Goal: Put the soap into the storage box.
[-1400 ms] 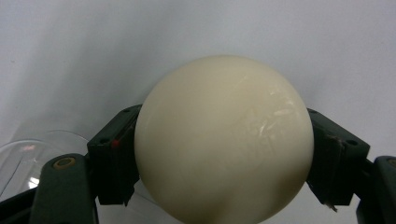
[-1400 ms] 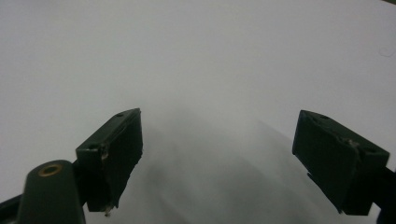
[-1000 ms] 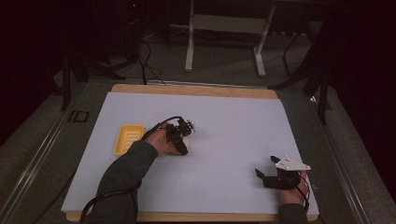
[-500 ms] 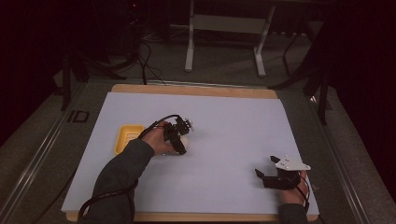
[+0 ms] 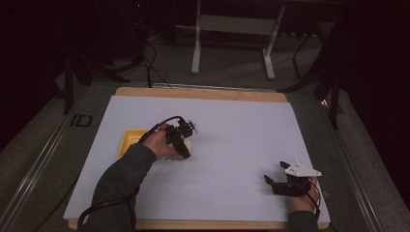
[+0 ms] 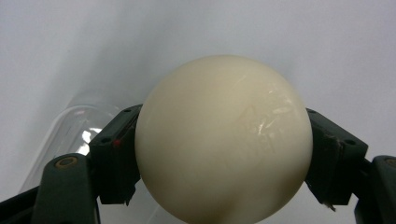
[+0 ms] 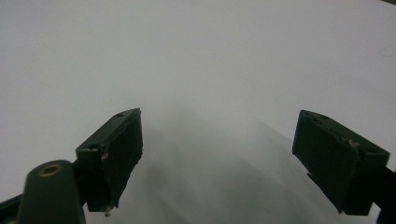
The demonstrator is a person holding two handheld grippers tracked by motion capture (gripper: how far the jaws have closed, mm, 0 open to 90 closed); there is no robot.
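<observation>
Two jaws of the left gripper point(image 6: 219, 158) pinched the ball point(image 6: 223, 140), which had shifted slightly right from the yellow tray point(image 5: 129, 141), probably a carry underway, while the right gripper point(image 7: 217, 163) rested spread and empty on the sheet point(image 5: 241, 125).

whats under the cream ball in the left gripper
The cream ball is clamped in the left gripper. Behind it lies the white table sheet and a clear plastic container. The ball covers the spot directly beneath it.
</observation>
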